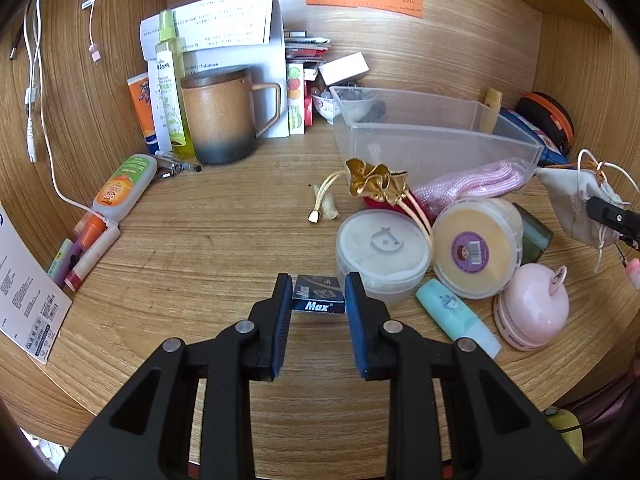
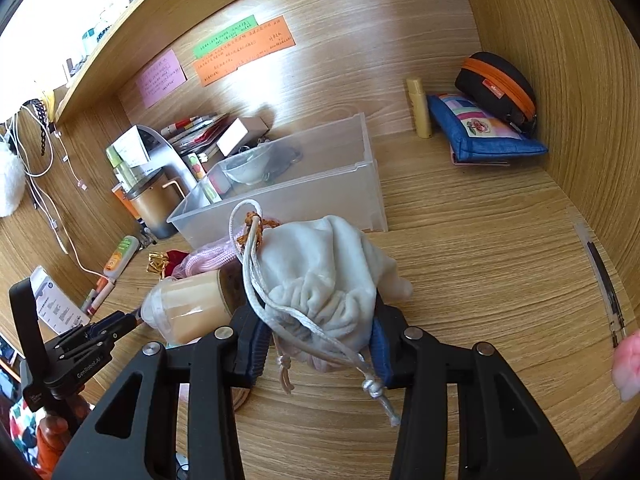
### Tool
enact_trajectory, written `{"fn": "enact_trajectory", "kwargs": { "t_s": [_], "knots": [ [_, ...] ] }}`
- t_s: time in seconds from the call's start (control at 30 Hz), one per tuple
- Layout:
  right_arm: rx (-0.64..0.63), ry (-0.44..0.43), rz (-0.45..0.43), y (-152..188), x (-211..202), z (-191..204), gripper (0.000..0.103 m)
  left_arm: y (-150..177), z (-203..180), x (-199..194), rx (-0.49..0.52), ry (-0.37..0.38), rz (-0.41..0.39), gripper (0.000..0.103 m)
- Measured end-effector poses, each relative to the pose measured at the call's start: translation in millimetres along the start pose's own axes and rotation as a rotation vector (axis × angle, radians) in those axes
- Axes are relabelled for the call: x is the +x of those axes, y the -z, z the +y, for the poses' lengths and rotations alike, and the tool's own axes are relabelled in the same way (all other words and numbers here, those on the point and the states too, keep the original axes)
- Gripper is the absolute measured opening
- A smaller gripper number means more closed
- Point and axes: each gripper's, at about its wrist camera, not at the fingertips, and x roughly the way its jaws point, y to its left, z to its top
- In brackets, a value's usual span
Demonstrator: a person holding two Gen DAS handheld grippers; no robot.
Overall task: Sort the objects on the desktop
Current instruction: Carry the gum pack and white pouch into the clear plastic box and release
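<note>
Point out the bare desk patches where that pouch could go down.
Widest bare wood lies right of the clear bin, running to the side wall, in front of the blue purse. A second patch sits mid-desk between the mug, the orange tube and the round tubs. Crowded: around those tubs and along the back wall.

Bright daylight, blown-out glare upper left, strong fisheye bending, dark corners, sharp focus.

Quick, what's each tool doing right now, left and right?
Left tool: closed on the small Max box.
Right tool: closed on the grey drawstring pouch, lifted off the desk.
</note>
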Motion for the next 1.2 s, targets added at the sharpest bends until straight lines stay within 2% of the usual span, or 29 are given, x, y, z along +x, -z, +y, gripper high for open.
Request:
{"fn": "enact_trajectory", "kwargs": {
  "t_s": [0.17, 0.4, 0.7, 0.87, 1.2],
  "knots": [
    [-0.022, -0.005, -0.014, -4.4, -4.7, 5.1, 0.038, -6.0, -0.7, -9.0, 0.014, -0.012, -0.03, 0.026],
    [-0.041, -0.019, -0.023, -9.5, -8.6, 9.5, 0.038, -11.0, -0.1, -14.2, 0.005, 0.012, -0.04, 0.026],
    [-0.055, -0.041, -0.047, -20.8, -16.4, 16.3, 0.038, -41.5, -8.5, -23.7, 0.025, 0.047, -0.09, 0.026],
    [-0.071, -0.044, -0.065, -31.1, -21.1, 20.0, 0.038, -59.6, -15.5, -25.8, 0.069, 0.048, -0.113, 0.026],
    [-0.117, -0.026, -0.1, -50.8, -24.0, 27.8, 0.038, -82.7, -23.4, -20.4, 0.097, 0.106, -0.12, 0.026]
  ]
}}
